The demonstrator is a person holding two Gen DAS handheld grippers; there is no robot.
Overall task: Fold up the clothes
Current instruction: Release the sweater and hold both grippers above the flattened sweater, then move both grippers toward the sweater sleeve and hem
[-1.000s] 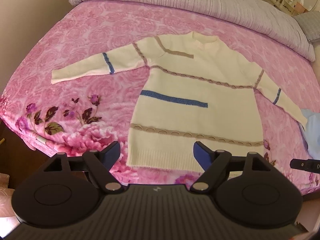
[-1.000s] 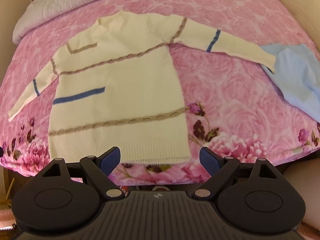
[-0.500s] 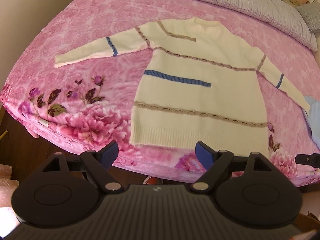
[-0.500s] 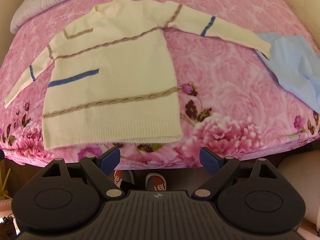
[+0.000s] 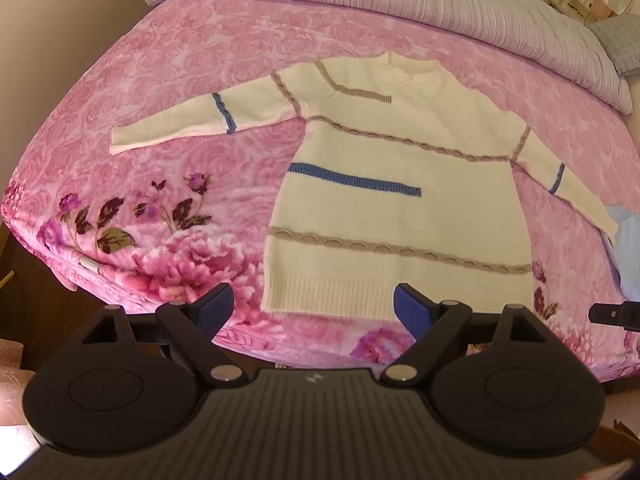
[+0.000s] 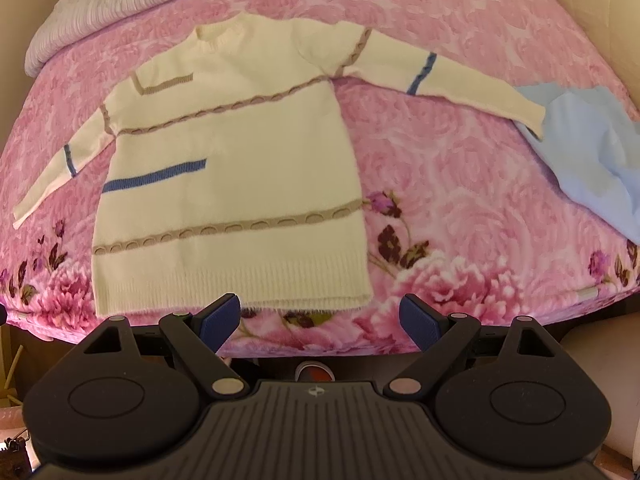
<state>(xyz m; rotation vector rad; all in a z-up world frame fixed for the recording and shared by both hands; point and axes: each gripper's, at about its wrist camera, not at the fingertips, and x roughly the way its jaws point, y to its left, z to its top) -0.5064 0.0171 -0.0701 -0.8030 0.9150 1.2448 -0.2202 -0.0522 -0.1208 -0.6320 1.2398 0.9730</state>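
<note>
Left gripper (image 5: 314, 306) hangs low in frame, jaws wide with nothing between them. The cream sweater (image 5: 400, 200) lies flat, centre of frame, on the pink floral blanket (image 5: 180, 80), one sleeve (image 5: 180, 126) stretched toward upper left, ribbed hem (image 5: 332, 296) just above the pads. Soft, light knit by the look of it: likely to sag and stretch, so pinch thick edges, cuff or hem corner. Over to the right gripper (image 6: 320, 316), also spread wide, empty. The other sleeve (image 6: 460, 80) reaches upper right, cuff overlapping a pale blue garment (image 6: 592, 152).
</note>
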